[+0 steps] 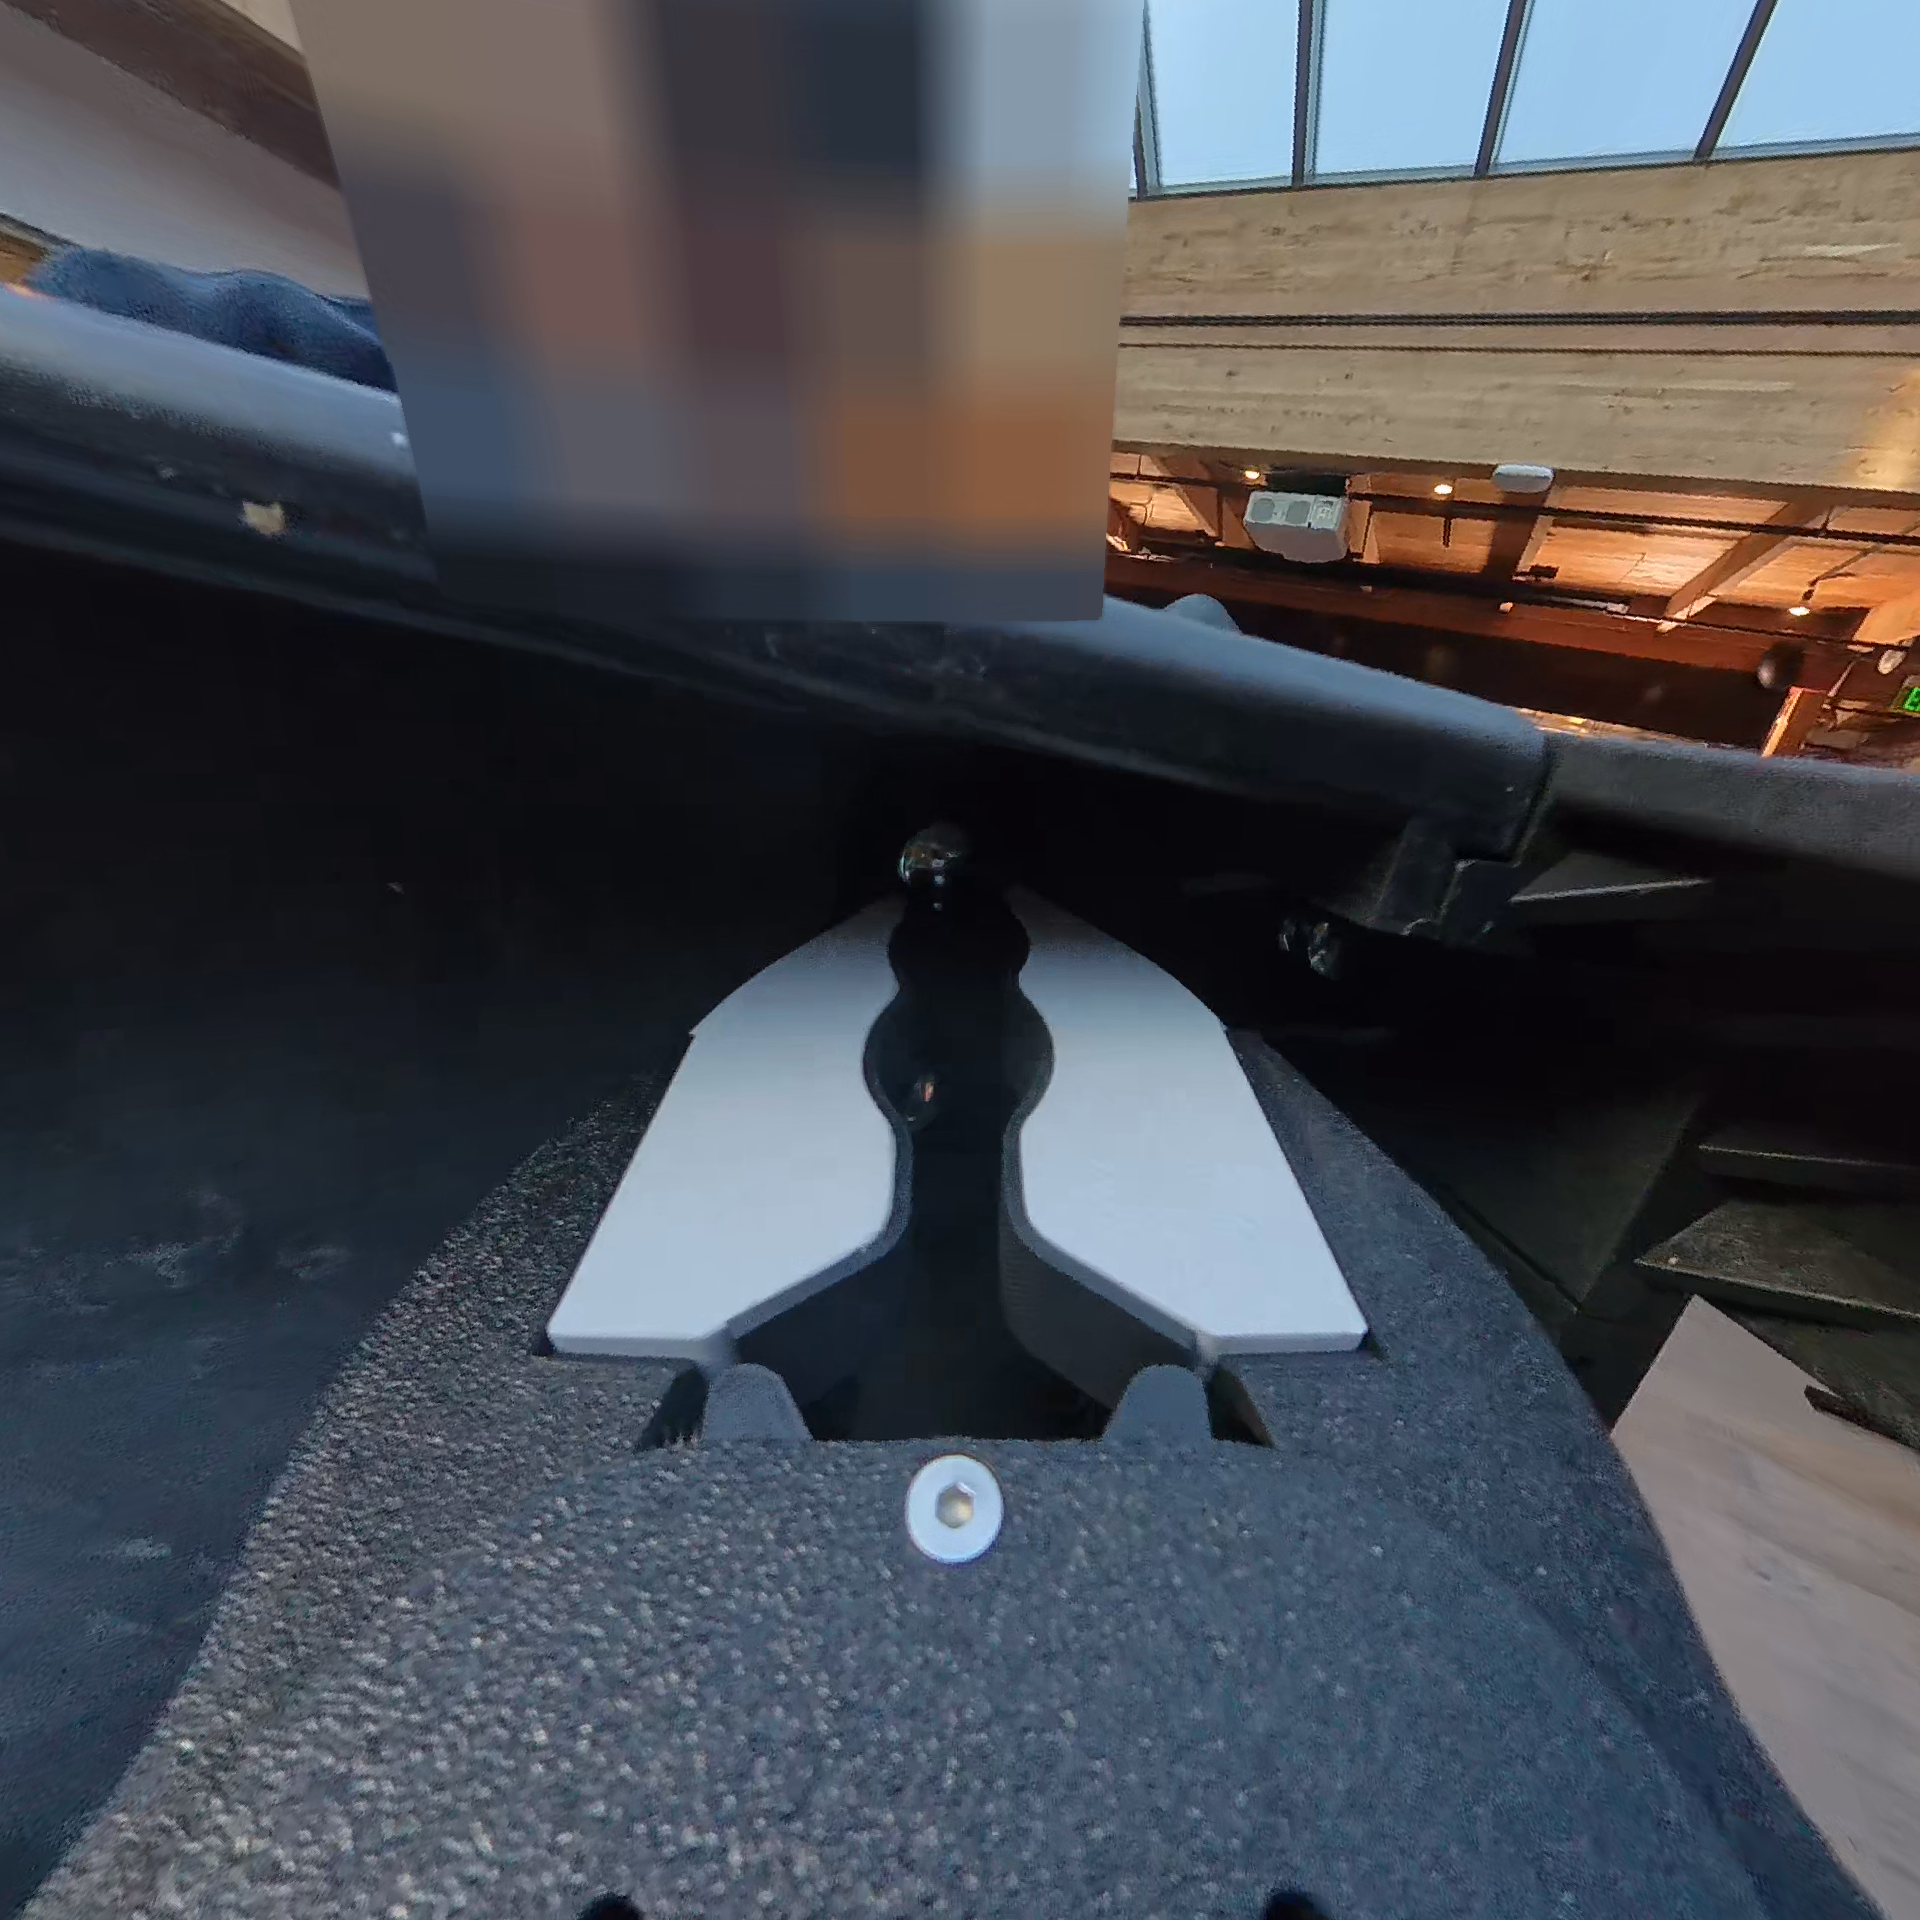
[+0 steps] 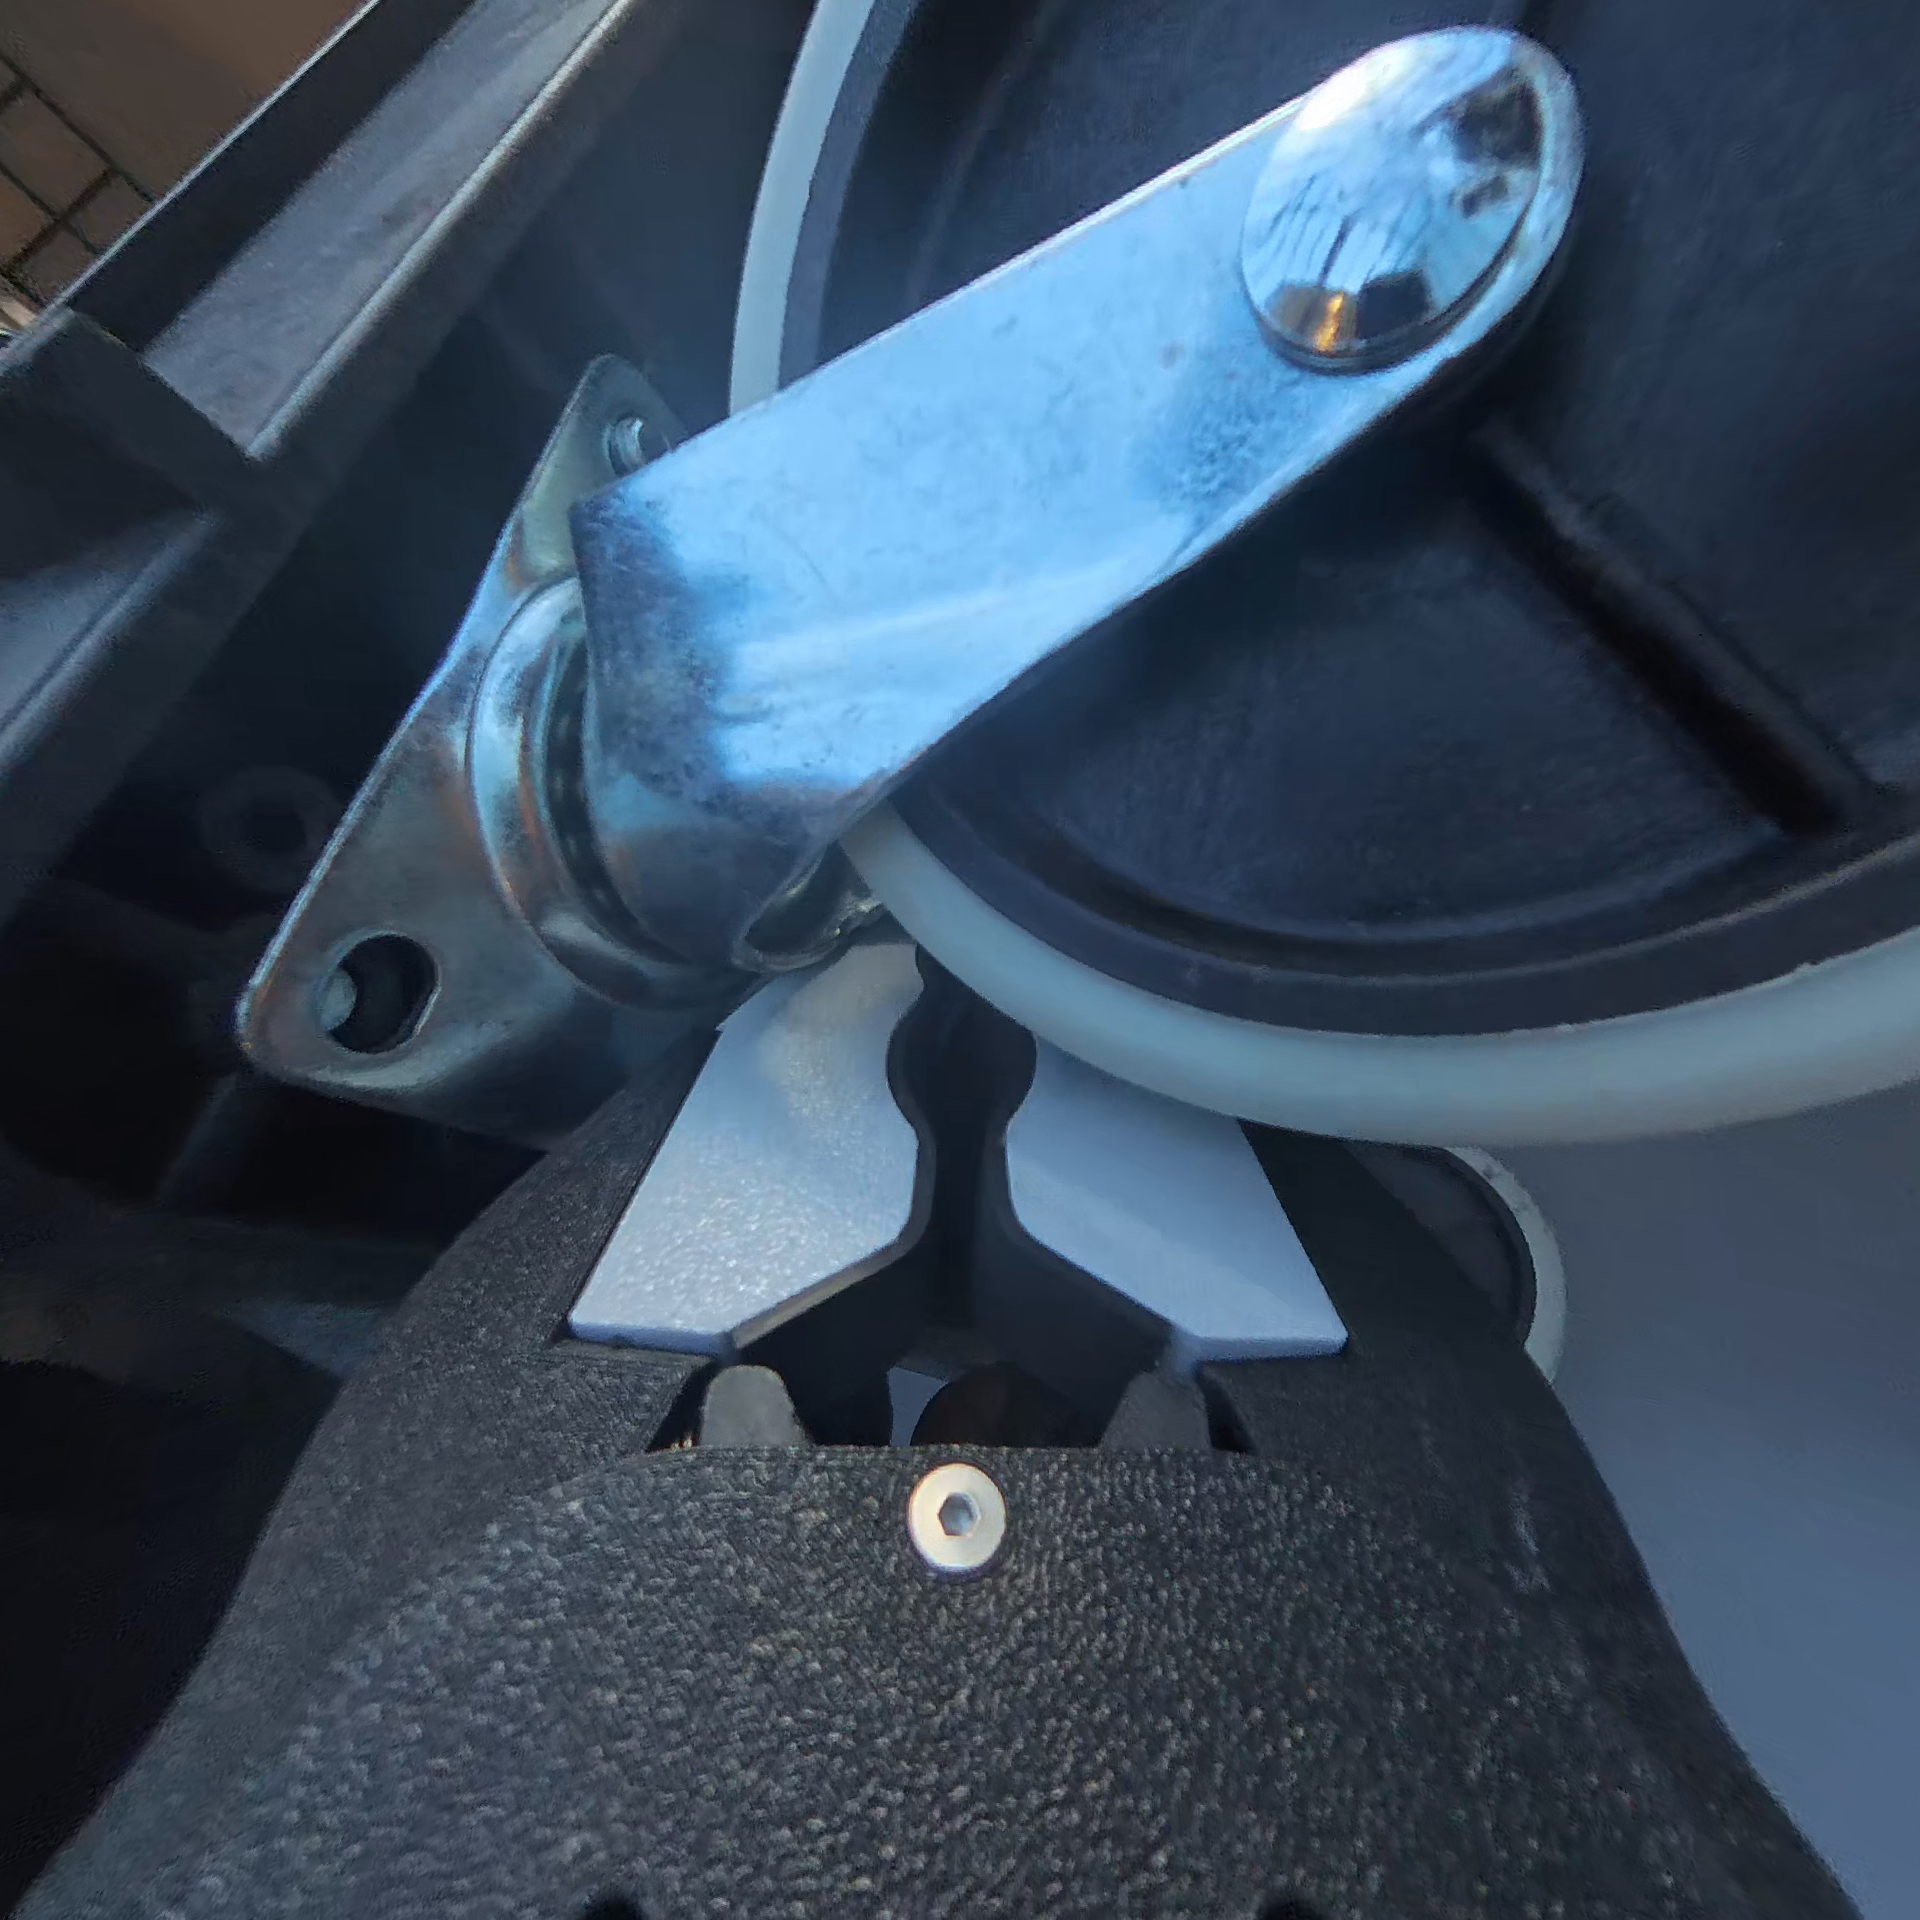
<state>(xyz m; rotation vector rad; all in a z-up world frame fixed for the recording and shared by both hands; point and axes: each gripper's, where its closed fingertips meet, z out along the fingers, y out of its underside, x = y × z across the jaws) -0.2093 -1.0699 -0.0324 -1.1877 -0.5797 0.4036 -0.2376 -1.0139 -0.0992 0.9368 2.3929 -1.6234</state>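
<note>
Room: a hall with a pale board-marked wall (image 1: pixel 1507 332) and a glazed roof (image 1: pixel 1507 83) is seen at the upper right of the left wrist view; warm lamps are lit under wooden beams (image 1: pixel 1558 561) below the wall, and a pale floor (image 1: pixel 1787 1621) shows at the lower right.
Black panel: a dark padded edge (image 1: pixel 1039 675) crosses the left wrist view from the left side to the right, with a dark underside (image 1: pixel 312 935) filling the left half beneath it.
Blue cloth: a patch of it (image 1: pixel 260 312) lies above the padded edge at the upper left.
Wheel: a large black wheel (image 2: pixel 1455 779) with a whitish tyre fills the upper right of the right wrist view.
Bracket: a shiny metal fork (image 2: pixel 935 520) runs from a plate with a bolt hole at the centre left up to a domed axle cap (image 2: pixel 1392 197) at the upper right.
Black frame: ribbed dark plastic (image 2: pixel 260 312) is seen behind the plate at the upper left.
Left gripper: the left gripper (image 1: pixel 956 914) is nearly closed, a narrow gap being left between the white fingers (image 1: pixel 769 1143); a small shiny knob (image 1: pixel 932 852) sits just beyond the tips, and whether it is touched cannot be told.
Right gripper: the right gripper (image 2: pixel 966 997) is narrow, nothing being seen between the fingers (image 2: pixel 769 1174); the tips lie right against the swivel and tyre.
</note>
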